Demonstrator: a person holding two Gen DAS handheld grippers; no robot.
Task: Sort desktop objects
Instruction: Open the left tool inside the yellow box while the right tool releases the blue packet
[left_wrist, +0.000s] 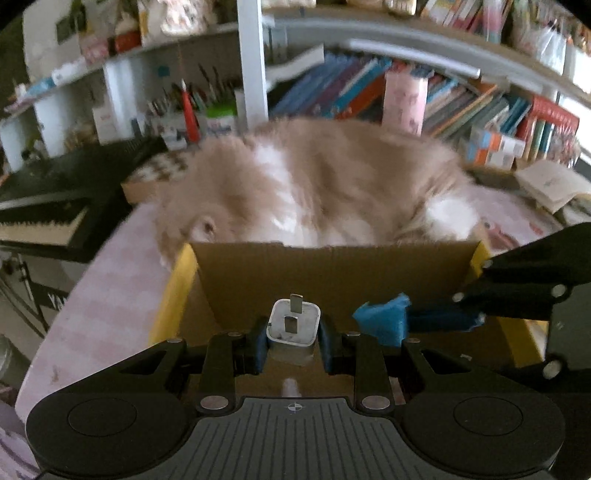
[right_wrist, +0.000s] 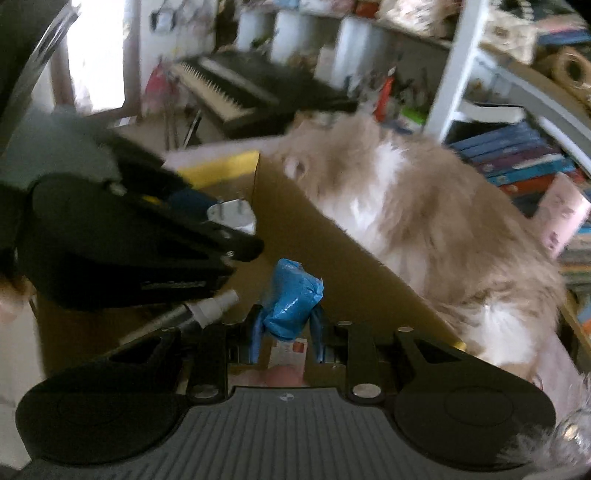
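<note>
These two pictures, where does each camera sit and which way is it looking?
Left wrist view: sits on the left gripper, looks down along its fingers, which clamp a white charger plug, into a cardboard box; a fluffy cat lies behind it.
Right wrist view: sits on the right gripper, which pinches a blue plastic roll; faces the same box.
Shared: box, cat, both grippers.

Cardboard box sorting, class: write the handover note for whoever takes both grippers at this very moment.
Left gripper: shut on a white plug adapter, prongs pointing away, held over the open cardboard box.
Right gripper: shut on a crumpled blue wad, also over the box.
In the box: a white-tipped tube and a small card.
A fluffy cat lies against the box's far wall.
Done: both items picked up.
Left: release each into the box, minding the cat.
</note>
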